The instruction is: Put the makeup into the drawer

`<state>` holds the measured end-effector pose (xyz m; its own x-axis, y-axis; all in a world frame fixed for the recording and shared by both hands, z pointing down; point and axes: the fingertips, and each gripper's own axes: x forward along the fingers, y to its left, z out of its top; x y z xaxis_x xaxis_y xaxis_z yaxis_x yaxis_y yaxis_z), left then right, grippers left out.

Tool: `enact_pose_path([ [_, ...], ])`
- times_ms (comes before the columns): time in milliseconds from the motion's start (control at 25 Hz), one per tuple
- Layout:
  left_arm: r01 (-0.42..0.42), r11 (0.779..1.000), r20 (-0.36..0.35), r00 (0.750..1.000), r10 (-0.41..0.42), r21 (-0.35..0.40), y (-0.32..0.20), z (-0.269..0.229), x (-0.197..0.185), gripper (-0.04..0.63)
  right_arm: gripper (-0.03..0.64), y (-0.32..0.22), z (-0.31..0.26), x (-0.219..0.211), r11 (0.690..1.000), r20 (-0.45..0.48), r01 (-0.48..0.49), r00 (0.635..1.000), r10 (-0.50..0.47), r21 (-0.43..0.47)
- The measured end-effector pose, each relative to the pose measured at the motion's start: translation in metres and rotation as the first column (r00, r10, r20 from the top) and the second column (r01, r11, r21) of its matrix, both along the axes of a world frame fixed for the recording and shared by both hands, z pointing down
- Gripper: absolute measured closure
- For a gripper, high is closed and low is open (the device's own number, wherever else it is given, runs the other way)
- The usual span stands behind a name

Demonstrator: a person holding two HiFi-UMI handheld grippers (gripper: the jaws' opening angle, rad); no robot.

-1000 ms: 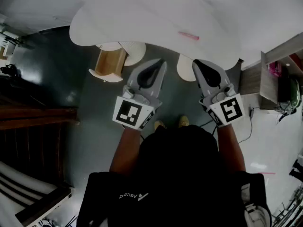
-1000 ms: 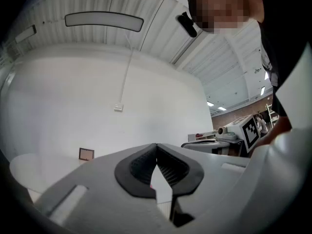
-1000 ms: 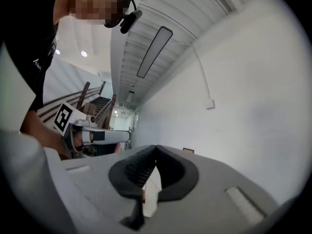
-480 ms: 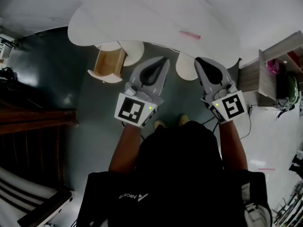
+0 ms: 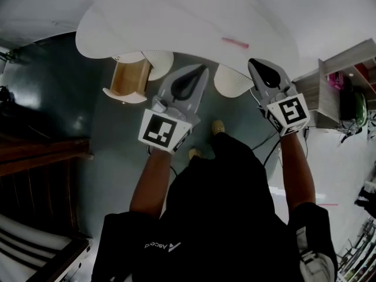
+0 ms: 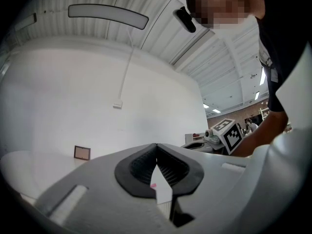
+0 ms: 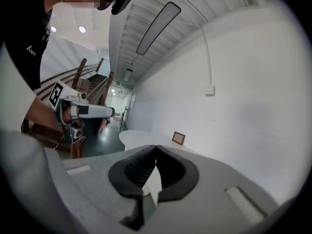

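Note:
A thin pink makeup item (image 5: 235,43) lies on the right part of the white oval table (image 5: 176,22). Through the left gripper's jaw gap a speck of the pink item (image 6: 153,185) shows. A small wooden unit with white faces (image 5: 129,78), perhaps the drawer, stands under the table's near-left edge. My left gripper (image 5: 198,70) is shut and empty, held short of the table edge. My right gripper (image 5: 257,62) is shut and empty too, its tips at the table's near edge, just right of and below the makeup. In their own views the left gripper (image 6: 156,145) and right gripper (image 7: 156,146) have jaws that meet.
Two round white stools (image 5: 158,63) (image 5: 231,81) sit under the table's near edge. A shelf unit with clutter (image 5: 329,93) stands at the right. A small picture frame (image 6: 82,152) (image 7: 178,138) rests on the table by the white wall. Dark stairs (image 5: 35,157) lie to the left.
The person has stepped forward. The right gripper has moved up to the table edge, nearer the pink item. The left gripper has shifted slightly forward. Both stay shut.

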<state>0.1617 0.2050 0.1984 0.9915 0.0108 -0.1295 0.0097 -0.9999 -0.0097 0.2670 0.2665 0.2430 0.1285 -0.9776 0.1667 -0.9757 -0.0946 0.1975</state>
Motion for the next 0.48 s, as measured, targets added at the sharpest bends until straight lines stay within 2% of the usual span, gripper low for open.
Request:
enact_pose_path([
  [240,0.037,0.999,0.039,0.999,-0.038,0.023,-0.032,0.014,0.045,0.584,0.614,-0.038,0.041,0.063,0.988,-0.084,0.054,0.994,-0.067,-0.145],
  [480,0.095,0.995,0.086,0.991,-0.098,0.036,-0.065,0.031,0.095,0.584,0.594,-0.075,0.095,0.114,0.939,-0.094,0.16,0.976,-0.196,-0.303],
])
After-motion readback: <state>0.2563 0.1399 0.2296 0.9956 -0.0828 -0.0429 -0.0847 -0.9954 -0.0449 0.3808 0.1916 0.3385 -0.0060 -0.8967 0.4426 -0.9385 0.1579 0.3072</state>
